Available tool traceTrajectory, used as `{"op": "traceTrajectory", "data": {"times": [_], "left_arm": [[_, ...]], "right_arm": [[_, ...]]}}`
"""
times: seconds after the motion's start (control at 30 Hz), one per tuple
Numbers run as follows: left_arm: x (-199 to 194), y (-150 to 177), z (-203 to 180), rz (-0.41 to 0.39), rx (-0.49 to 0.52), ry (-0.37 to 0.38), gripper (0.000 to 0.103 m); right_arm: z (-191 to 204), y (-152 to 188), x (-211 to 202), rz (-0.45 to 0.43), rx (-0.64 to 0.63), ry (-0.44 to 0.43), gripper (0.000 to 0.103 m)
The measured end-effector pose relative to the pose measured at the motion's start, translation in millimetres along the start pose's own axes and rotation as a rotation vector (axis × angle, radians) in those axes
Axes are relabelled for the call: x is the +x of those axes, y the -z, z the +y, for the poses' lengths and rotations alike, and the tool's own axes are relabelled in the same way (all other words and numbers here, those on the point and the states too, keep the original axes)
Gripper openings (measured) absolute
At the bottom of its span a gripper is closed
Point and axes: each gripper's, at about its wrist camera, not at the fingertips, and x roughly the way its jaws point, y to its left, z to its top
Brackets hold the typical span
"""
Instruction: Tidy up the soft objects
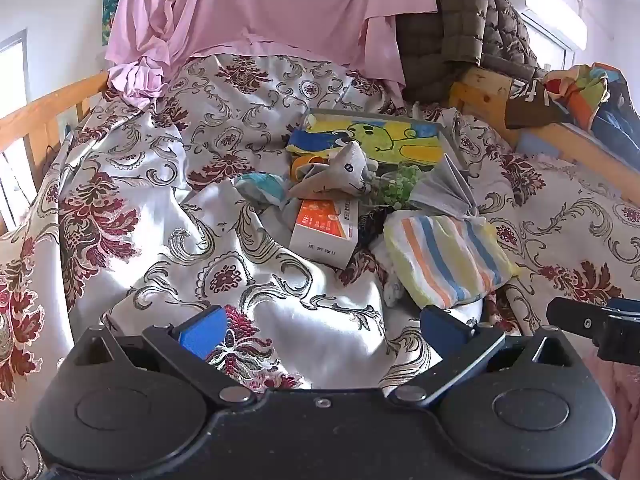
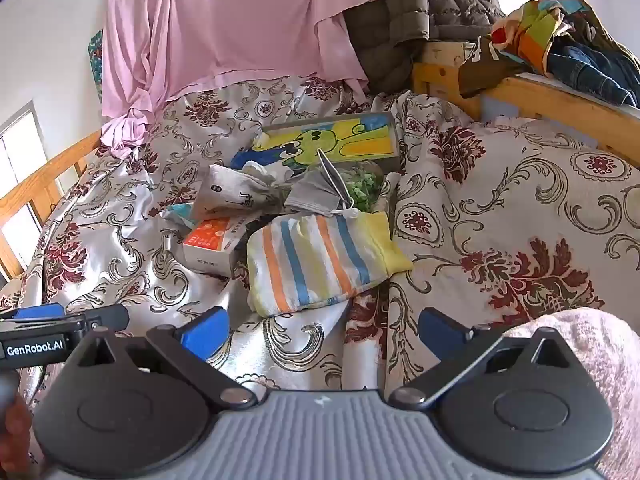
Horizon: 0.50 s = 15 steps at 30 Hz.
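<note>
A pile of soft items lies mid-bed. A striped pastel towel (image 1: 444, 258) (image 2: 320, 258) is nearest. Behind it lie a folded grey cloth (image 1: 444, 190) (image 2: 320, 188), a grey printed pouch (image 1: 340, 172) (image 2: 228, 196), an orange-white box (image 1: 326, 230) (image 2: 216, 242) and a green leafy bunch (image 1: 400, 188) (image 2: 364, 188). A cartoon-print cloth fills a grey box (image 1: 368, 136) (image 2: 332, 140) at the back. My left gripper (image 1: 322, 330) is open and empty, short of the pile. My right gripper (image 2: 322, 330) is open and empty, just before the towel.
The bed has a floral satin cover (image 1: 160, 208) (image 2: 500, 208) and wooden rails (image 1: 44, 116) (image 2: 560, 108). A pink sheet (image 1: 260, 12) (image 2: 240, 24) and a brown quilted jacket (image 1: 460, 20) (image 2: 420, 8) hang behind. Colourful clothes (image 2: 560, 40) lie on the right rail. A pink fluffy blanket (image 2: 600, 360) is near right.
</note>
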Motion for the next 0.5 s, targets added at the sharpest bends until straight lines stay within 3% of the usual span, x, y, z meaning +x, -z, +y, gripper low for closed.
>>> {"op": "traceTrajectory", "data": {"times": [0.5], "left_arm": [[0.1, -0.6, -0.7, -0.001, -0.002, 0.000, 0.102]], "right_arm": [[0.1, -0.3, 0.0, 0.001, 0.002, -0.001, 0.103]]}}
